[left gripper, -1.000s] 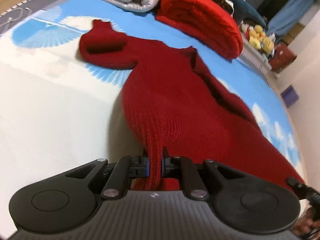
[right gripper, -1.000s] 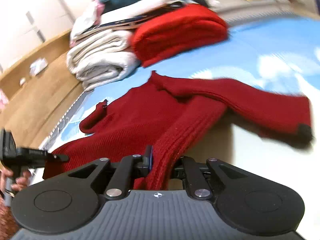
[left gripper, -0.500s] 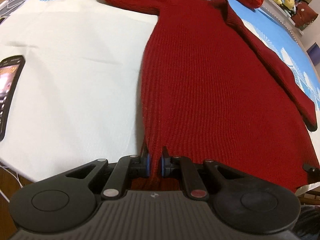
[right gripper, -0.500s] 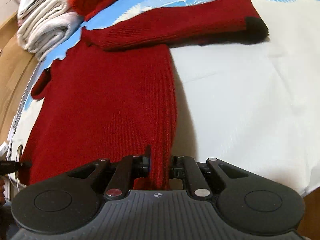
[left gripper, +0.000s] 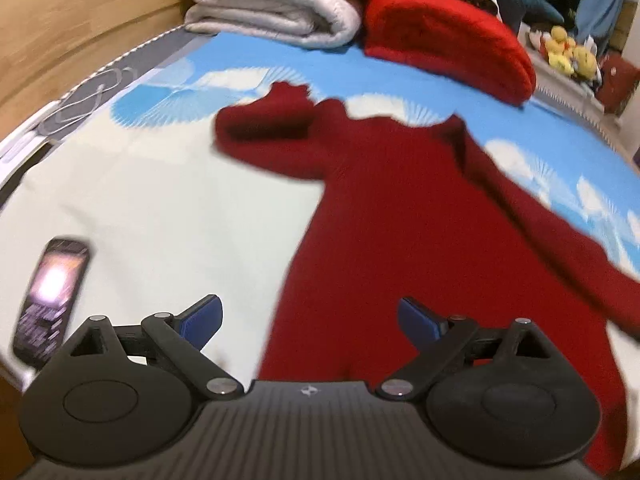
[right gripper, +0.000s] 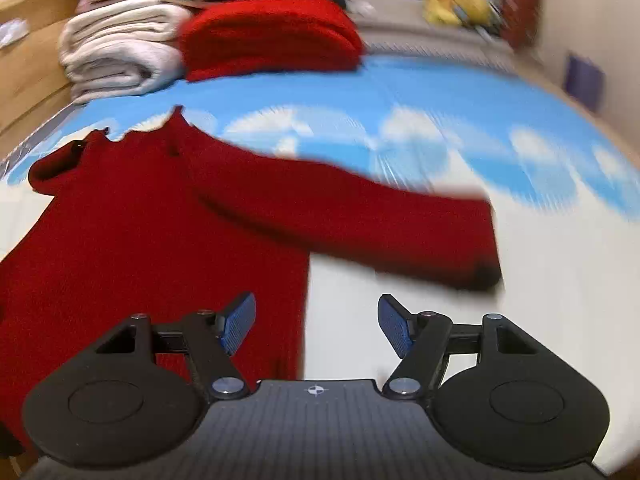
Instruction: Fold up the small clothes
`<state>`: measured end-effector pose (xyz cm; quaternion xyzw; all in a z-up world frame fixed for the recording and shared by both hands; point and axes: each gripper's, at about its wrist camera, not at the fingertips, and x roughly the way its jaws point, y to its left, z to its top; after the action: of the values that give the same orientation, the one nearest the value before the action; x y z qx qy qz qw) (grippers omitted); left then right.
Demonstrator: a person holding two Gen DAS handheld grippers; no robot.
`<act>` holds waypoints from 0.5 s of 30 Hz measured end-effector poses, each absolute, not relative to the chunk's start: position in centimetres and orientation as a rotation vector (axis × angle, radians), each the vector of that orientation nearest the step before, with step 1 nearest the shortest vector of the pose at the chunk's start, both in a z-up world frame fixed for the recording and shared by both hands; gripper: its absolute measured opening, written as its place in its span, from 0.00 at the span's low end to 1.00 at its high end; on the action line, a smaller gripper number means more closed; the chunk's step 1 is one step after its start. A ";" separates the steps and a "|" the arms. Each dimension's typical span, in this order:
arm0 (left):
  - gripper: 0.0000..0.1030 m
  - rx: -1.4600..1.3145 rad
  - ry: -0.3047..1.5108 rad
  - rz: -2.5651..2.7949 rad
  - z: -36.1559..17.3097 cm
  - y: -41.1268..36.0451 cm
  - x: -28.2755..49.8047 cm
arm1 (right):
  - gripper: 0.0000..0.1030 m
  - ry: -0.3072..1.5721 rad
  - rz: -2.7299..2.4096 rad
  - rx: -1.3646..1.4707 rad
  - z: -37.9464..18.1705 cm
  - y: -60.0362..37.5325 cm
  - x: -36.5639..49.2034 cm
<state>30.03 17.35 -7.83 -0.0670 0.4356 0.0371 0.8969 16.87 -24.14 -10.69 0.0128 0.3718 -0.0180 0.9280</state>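
Left wrist view, item one: left gripper (left gripper: 310, 322), jaws opening, blue pads (left gripper: 202, 318) wide apart and clear of the cloth; the sweater's hem edge lay below the gap, not pinched. Judged reason: hem let go so the garment could rest flat for folding.

Right wrist view, item two: right gripper (right gripper: 316, 326), jaws likewise opening, nothing clamped; the sweater's side edge ran beneath, nearer the left pad.

Item three: dark red knit sweater (left gripper: 400, 240), spread flat on the bed cover (left gripper: 160, 208), body toward the grippers, one sleeve (right gripper: 360, 224) stretched outward to the side, the other bunched near the collar. Likely laid out as the starting shape for sleeve folds.

Item four: phone (left gripper: 50, 304), screen lit, near the bed's edge, well apart from the sweater.

Item five: folded red knit (left gripper: 448, 36) and pale folded bedding (left gripper: 276, 4), stacked at the far end, seemingly set aside.
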 end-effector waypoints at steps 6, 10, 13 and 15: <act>0.94 -0.115 0.889 0.107 -11.3 13.8 36.7 | 0.51 0.994 0.242 0.118 -15.0 -20.4 30.0; 0.94 -0.141 0.949 0.118 -13.2 13.8 39.7 | 0.44 1.083 0.260 0.223 -17.7 -18.7 36.8; 0.94 -0.187 0.971 0.155 -13.9 14.6 40.5 | 0.43 1.050 0.182 0.185 -16.6 -19.3 42.1; 0.94 -0.188 0.992 0.147 -14.3 14.9 40.5 | 0.37 1.019 0.070 0.257 -15.3 -22.1 46.2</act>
<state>40.47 14.89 -14.35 -0.0901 0.4749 0.0704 0.8726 46.22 -22.14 -15.28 0.1228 0.4864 0.0332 0.8644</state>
